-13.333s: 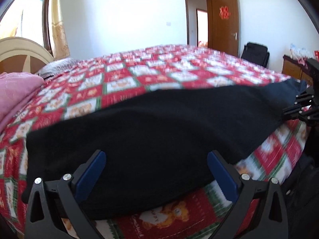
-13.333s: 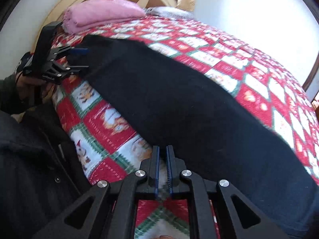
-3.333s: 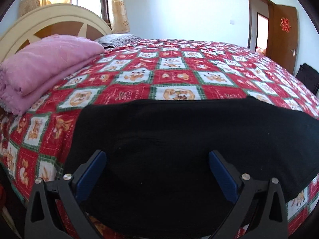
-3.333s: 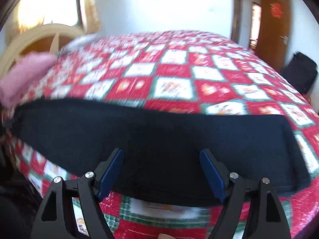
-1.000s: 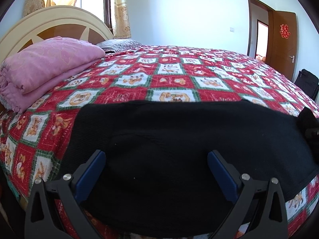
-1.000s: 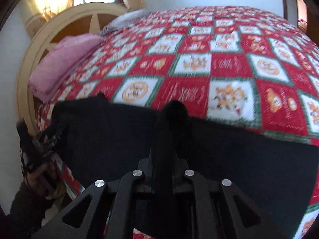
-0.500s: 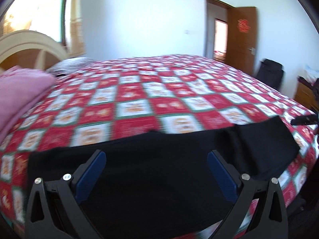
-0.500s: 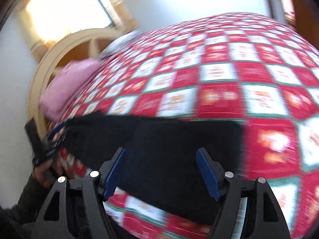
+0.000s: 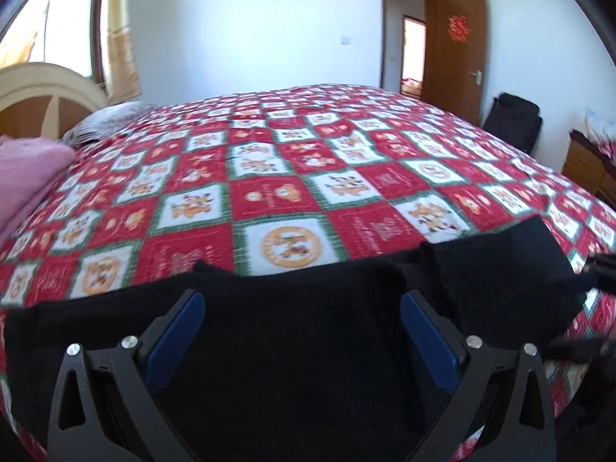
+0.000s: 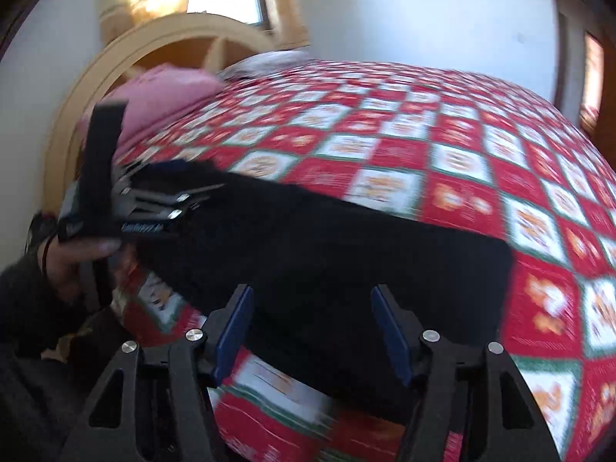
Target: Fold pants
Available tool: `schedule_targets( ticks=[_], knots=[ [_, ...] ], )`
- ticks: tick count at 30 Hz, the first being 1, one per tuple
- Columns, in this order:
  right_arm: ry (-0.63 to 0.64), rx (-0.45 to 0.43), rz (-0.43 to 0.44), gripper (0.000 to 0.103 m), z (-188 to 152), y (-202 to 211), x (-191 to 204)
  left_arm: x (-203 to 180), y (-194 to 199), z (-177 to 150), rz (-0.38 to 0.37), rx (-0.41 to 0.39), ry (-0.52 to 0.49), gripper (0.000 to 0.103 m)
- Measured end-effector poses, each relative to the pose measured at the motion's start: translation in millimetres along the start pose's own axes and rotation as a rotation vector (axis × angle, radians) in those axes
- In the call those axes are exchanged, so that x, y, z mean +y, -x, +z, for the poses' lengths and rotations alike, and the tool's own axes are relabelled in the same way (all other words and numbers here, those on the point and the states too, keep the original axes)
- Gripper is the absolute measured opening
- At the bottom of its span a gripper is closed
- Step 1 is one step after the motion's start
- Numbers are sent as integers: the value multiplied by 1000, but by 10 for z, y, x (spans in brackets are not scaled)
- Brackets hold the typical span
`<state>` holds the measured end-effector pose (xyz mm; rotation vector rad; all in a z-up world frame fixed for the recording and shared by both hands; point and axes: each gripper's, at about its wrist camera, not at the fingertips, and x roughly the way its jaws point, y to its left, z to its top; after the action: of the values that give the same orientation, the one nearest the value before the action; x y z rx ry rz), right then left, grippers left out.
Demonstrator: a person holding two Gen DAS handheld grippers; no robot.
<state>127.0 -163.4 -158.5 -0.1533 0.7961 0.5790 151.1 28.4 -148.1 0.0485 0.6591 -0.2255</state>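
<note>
Jaws, left wrist view: left gripper (image 9: 298,331) stands wide apart, blue pads (image 9: 175,340) at 7 and 5 o'clock of the frame, nothing pressed between them. Black pants (image 9: 292,346) lie flat beneath and beyond the jaws, stretched across the near edge of the bed. A doubled layer of the pants sits toward 3 o'clock. Bedspread (image 9: 277,196), red, white and green checks with bear motifs, covers the bed from centre to 12 o'clock. Pink folded blanket (image 9: 27,169) at 9 o'clock; grey pillow (image 9: 111,123) at 10 o'clock; cream headboard (image 9: 50,84) behind them. Brown door (image 9: 456,50) standing open at 1 o'clock; black bag (image 9: 514,121) on the floor at 2 o'clock. Right gripper (image 9: 600,265) shows only as a dark edge at 3 o'clock, blurred.

Right wrist view: right gripper (image 10: 312,329), jaws apart and just lately closing a little, nothing clamped; the pants' near edge lies between the pads without touching them. Pants (image 10: 346,254) run as a folded black band from 9 o'clock to 3 o'clock along the bed edge. Left gripper (image 10: 200,192) at 9 o'clock, held in a hand (image 10: 77,258), reaches over the far end of the band. Frame blurred throughout.

No containers in either view.
</note>
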Motion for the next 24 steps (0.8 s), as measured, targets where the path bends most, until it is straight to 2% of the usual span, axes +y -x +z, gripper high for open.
schedule_targets(
  ticks=[3, 4, 6, 7, 8, 10, 15, 17, 20, 21, 22, 24],
  knots=[
    [60, 34, 26, 63, 106, -277, 288, 170, 23, -62, 11, 6, 58, 103],
    [71, 39, 27, 59, 137, -363, 350, 225, 23, -86, 9, 10, 83, 103],
    [84, 73, -26, 42, 166, -517, 414, 308, 10, -130, -4, 16, 126, 103],
    [72, 83, -36, 23, 167, -553, 410, 337, 4, -145, -11, 18, 144, 103],
    [59, 87, -36, 10, 168, -567, 399, 356, -1, -158, -19, 19, 157, 103],
    [58, 77, -45, 5, 166, -504, 397, 361, -3, -153, -23, 18, 161, 103],
    [110, -4, -4, 5, 198, -171, 600, 356, 29, -155, -25, 7, 151, 103],
    [127, 3, -9, 5, 194, -252, 652, 339, 12, -155, -23, 14, 143, 103],
    [117, 78, -8, 5, 117, -593, 613, 341, 11, -156, -16, 24, 135, 103],
    [119, 55, -7, 5, 90, -619, 598, 362, 25, -158, -10, 23, 132, 103],
    [122, 35, -10, 6, 88, -592, 598, 380, 35, -146, -1, 22, 129, 103],
    [130, 53, -6, 23, 91, -546, 608, 457, 77, -135, 22, 19, 117, 103]
  ],
)
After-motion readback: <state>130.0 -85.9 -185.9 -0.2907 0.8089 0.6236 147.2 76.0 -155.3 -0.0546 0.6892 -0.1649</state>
